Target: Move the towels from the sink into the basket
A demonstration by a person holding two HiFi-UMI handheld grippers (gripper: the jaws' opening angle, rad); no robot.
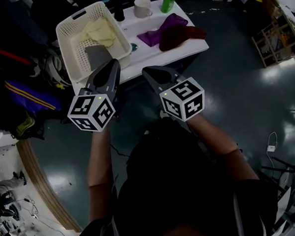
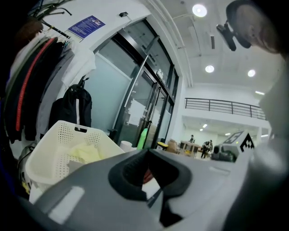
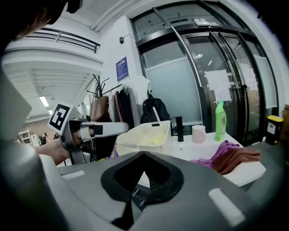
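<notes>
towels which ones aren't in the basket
The purple towel and the dark red towel, lying together on the white counter right of the basket; the pale yellow towel and the grey towel lie inside it.

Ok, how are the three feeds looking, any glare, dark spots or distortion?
Head view: dim, corners nearly black, floor glare at right, basket and towels readable. Left gripper view: strong fisheye bend, bright ceiling lights. Right gripper view: door frames curve, towels sharp.

Open floor [image 1: 229, 85] lies near the surface [image 1: 198, 42]; the basket [image 1: 67, 41] fills its left end, and faucet [image 1: 119, 11], cup [image 1: 143, 7] and bottle [image 1: 169, 0] line its far edge.
</notes>
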